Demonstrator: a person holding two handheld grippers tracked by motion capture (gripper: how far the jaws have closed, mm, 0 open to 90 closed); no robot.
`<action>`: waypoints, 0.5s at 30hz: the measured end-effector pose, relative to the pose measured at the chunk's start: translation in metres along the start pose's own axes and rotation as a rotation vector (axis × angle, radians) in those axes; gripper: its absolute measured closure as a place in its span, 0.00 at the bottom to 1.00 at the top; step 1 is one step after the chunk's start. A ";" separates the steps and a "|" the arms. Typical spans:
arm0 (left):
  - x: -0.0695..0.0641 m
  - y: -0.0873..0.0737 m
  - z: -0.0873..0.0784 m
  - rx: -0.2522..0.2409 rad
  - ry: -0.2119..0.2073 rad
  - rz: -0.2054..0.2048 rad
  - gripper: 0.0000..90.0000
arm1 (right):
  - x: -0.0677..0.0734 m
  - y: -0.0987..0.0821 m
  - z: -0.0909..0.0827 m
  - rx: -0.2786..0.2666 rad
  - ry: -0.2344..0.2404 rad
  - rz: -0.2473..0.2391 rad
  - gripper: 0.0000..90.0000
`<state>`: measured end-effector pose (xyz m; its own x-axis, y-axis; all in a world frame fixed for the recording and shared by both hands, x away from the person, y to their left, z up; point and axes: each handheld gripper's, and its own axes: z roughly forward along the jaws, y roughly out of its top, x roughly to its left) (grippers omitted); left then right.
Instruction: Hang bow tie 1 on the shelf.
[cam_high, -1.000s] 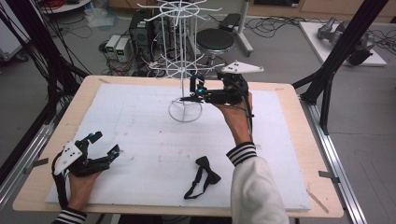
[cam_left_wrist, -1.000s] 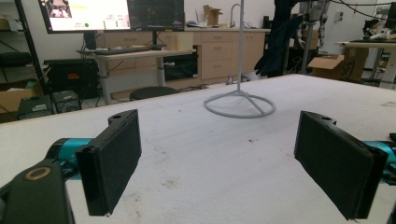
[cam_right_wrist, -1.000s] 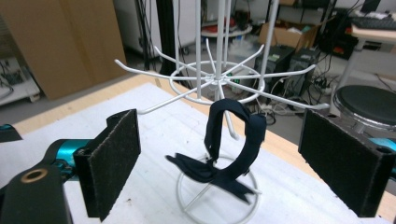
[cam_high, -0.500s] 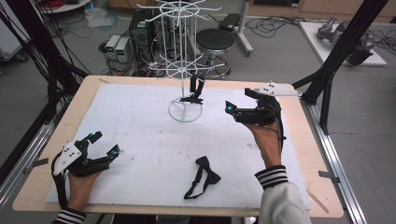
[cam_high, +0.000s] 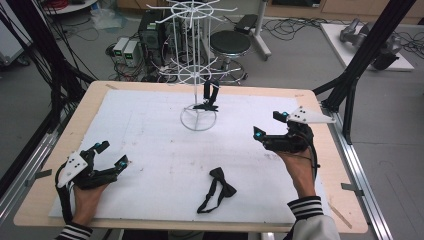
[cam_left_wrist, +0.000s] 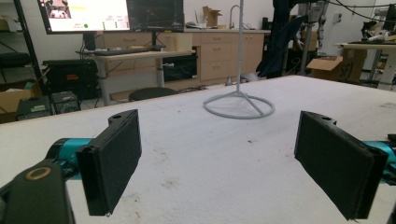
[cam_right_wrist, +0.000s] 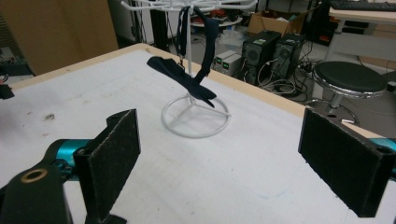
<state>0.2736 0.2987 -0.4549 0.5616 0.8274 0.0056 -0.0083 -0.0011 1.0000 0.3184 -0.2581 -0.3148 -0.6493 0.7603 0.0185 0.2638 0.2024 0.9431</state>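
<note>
High view: bow tie (cam_high: 211, 95) is being displayed hanging on the wire rack (cam_high: 198, 60).
Both the left gripper (cam_high: 111, 154) and right gripper (cam_high: 269, 125) are being held wide open, empty.

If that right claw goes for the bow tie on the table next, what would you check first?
1. Right gripper jaws open, nothing between them: ok.
2. Loose bow tie lies flat on the white mat, nothing on top of it: ok.
3. Left gripper sits off to the side, apart from the tie: ok.
4. Hung bow tie hangs on the rack, touched by no gripper: ok.
5. Right gripper aimed at the loose tie: not ok, it faces the rack.
</note>
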 end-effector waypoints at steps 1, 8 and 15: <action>0.000 0.000 0.000 0.000 0.001 0.000 0.17 | 0.000 -0.002 -0.001 0.001 0.001 0.003 0.14; 0.000 0.000 0.000 0.005 0.000 0.005 0.17 | 0.002 -0.023 -0.012 0.006 0.020 -0.013 0.14; 0.000 0.000 0.000 0.001 0.003 -0.002 0.17 | 0.004 -0.046 -0.017 -0.001 0.022 0.015 0.14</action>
<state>0.2738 0.2986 -0.4548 0.5592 0.8290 0.0039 -0.0064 -0.0004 1.0000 0.2914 -0.2754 -0.3526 -0.6609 0.7494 0.0404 0.2729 0.1898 0.9431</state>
